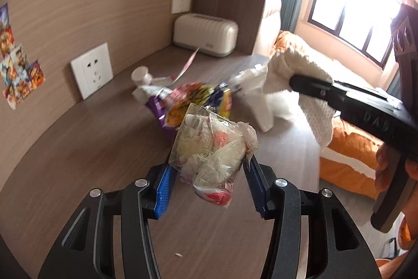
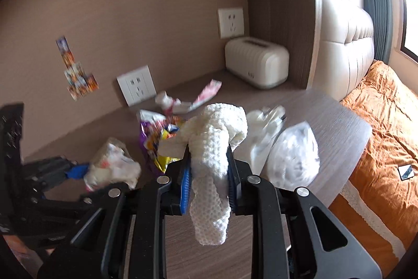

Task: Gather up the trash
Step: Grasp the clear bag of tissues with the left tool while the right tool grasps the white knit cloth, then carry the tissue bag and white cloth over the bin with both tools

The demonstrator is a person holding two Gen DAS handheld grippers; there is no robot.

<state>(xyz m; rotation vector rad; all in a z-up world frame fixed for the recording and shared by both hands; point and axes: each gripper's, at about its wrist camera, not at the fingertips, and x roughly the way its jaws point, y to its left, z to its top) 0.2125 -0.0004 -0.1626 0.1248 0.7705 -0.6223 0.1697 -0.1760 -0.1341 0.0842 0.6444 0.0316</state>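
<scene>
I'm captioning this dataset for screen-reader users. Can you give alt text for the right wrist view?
The right gripper clamps a crumpled white paper towel above a wooden desk. Snack wrappers and a white plastic bag lie beyond; the left gripper holds a crumpled wrapper.

Matt wood-grain tabletop (image 1: 78, 137), dimpled paper towel (image 2: 209, 174)
</scene>
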